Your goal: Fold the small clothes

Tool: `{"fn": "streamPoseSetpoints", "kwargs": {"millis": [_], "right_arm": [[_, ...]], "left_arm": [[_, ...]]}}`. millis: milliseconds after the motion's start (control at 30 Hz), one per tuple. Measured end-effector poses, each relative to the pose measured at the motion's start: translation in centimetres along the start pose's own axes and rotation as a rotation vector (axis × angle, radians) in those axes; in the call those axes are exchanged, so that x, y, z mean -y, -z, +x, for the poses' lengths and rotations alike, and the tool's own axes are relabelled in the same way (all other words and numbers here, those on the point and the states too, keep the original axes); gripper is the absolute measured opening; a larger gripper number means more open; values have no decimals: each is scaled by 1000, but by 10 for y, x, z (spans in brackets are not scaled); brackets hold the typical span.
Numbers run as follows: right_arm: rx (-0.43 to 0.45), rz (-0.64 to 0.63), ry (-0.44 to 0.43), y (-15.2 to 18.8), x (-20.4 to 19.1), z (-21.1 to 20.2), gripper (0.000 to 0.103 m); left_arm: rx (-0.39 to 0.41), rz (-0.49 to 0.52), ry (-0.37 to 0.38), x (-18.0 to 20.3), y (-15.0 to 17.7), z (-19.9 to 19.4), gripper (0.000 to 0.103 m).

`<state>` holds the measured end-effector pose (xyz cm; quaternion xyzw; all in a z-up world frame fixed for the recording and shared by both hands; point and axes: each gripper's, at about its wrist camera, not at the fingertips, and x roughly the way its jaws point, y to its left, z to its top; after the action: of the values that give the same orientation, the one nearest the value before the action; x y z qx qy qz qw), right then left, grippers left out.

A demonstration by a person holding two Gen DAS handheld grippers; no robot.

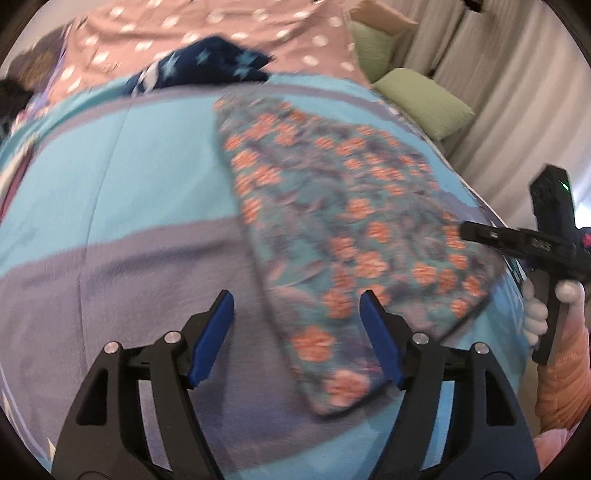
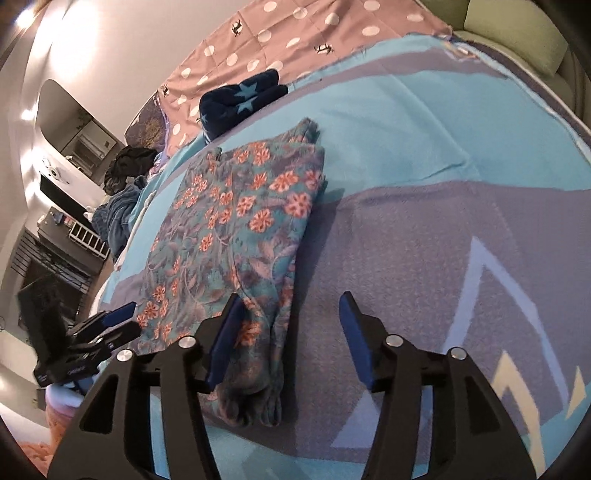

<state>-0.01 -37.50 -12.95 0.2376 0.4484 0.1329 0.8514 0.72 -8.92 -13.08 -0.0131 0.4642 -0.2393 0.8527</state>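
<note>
Both fingers parted; floral garment released.

Both wrist cams, low over bed

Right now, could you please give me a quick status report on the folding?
Left gripper open, empty. Right gripper open, empty. Floral garment folded flat on bed. Nothing in the way.

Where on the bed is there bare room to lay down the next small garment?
Free: the blue-and-purple bedspread right of the floral garment in the right wrist view. Crowded: the far edge by the navy star-print garment and the polka-dot quilt.
</note>
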Motion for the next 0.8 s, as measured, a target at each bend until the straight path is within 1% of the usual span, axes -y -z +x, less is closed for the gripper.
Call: {"fn": "streamPoseSetpoints", "kwargs": {"millis": [33,100,433,600,700,800], "right_arm": [[-1,-9,-6,-1,-1,2,61],[-6,-27,-16,-4,-3,7,62],[-40,-83,-59,-43,-7,40,62],[-62,-140,-72,-63,-10,58,62],[-73,-142,-89,-75,-8,70,62],[-80,-151,-98,-84,-8,78,62]], "left_arm": [[-10,-21,22,-6,0,4,73],[-11,-39,52,-11,-2,7,73],[-37,26,111,-10,-39,37,73],[-52,55,118,-9,-65,51,73],[-56,70,113,-10,-79,62,73],[-60,76,127,-13,-91,73,71]]}}
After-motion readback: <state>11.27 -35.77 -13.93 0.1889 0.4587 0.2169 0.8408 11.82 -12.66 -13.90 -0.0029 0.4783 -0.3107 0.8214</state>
